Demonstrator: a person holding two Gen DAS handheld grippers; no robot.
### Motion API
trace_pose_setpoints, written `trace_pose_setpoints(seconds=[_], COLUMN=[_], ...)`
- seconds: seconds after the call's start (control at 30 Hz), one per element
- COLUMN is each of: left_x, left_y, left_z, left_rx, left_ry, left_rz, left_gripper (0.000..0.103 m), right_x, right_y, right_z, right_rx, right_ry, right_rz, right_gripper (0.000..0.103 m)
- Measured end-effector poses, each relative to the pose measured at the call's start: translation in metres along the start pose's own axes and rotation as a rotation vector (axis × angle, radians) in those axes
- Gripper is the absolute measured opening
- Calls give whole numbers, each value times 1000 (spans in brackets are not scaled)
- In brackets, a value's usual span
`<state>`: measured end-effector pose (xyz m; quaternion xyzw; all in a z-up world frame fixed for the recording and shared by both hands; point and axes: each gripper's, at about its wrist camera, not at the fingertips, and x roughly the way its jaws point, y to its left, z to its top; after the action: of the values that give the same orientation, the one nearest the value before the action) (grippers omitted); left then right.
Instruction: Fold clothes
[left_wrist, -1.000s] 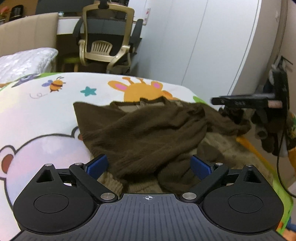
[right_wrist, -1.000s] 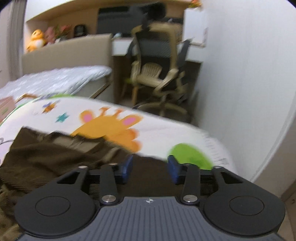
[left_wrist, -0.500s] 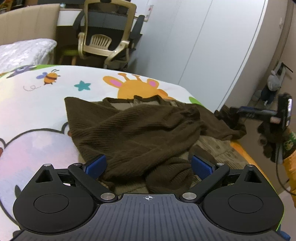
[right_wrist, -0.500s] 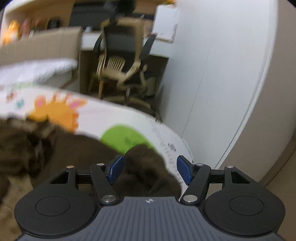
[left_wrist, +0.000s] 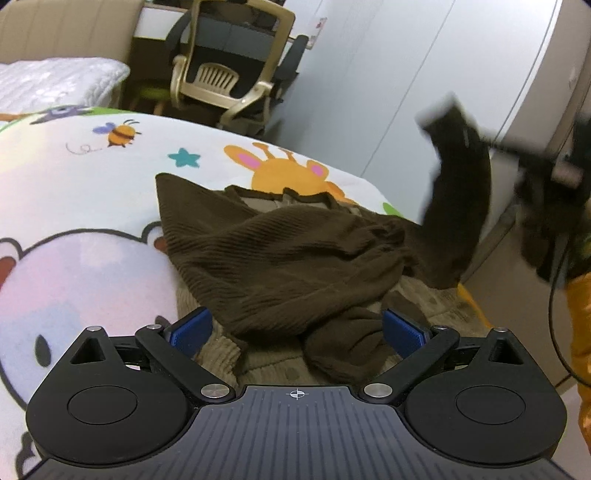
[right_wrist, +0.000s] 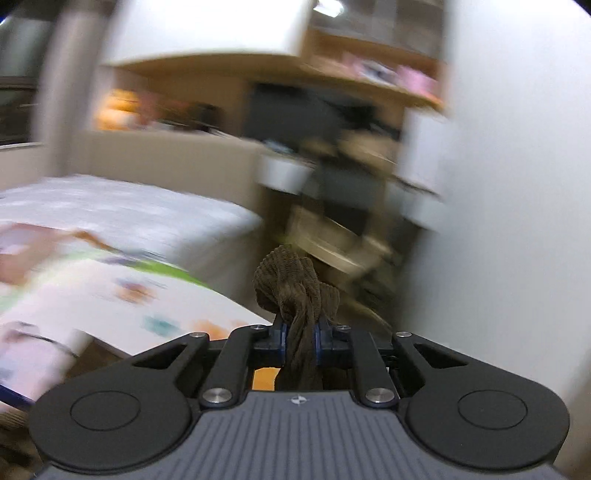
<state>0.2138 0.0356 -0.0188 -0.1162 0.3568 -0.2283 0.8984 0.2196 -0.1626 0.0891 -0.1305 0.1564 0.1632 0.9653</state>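
A bed under a cartoon-print sheet fills the room's near side, and a brown knit sweater lies rumpled across it over a lighter tan garment. One sleeve rises off the heap toward the right gripper, whose jaws are clamped on a bunched wad of that knit. The left gripper hovers low over the near hem, jaws wide apart, holding nothing. My worry is that pulling from one end alone drags the whole heap sideways, tan piece included, toward the bed's edge; the loose ribbing may also stretch or slip from so small a bite.
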Motion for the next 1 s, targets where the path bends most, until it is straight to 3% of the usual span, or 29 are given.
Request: trace_pose_setpoints(seconds=[0.07,0.13,0.2,0.3,0.4,0.57,0.67,0.83,0.97,1.0], left_x=[-7,-16,-27,-41,-42,-17,4,40,53,55], left_y=[2,6,10,18,25,23,22,21,16,14], left_z=[-1,-2,-3,-3,3,24,37,48,42,40], left_rx=[-9,-12,-15,-31,-65,-107,-118,-102,-75,-63], left_ry=[-9,-22,-35,-55,-64,-83,-90,-68,-55,-47], left_rz=[-5,3,15,21,5,-7,14,98,153,160], left_gripper=[101,101,101,101,101,101,101,100,97,91], right_x=[8,16,24,36,24,-1,-16,-14,0,2], right_y=[23,46,69,104,77,1,-36,-43,-36,-32], right_z=[-3,-7,-10,-15,-16,-40,-76,-141,-168,-170], right_rx=[-44,-88,-132,-197,-117,106,293,430,523,539], right_ry=[21,41,62,93,87,107,165,304,412,419], right_rz=[83,165,248,372,337,179,186,183,206,197], right_gripper=[13,30,62,70,81,98,103,103,103,103])
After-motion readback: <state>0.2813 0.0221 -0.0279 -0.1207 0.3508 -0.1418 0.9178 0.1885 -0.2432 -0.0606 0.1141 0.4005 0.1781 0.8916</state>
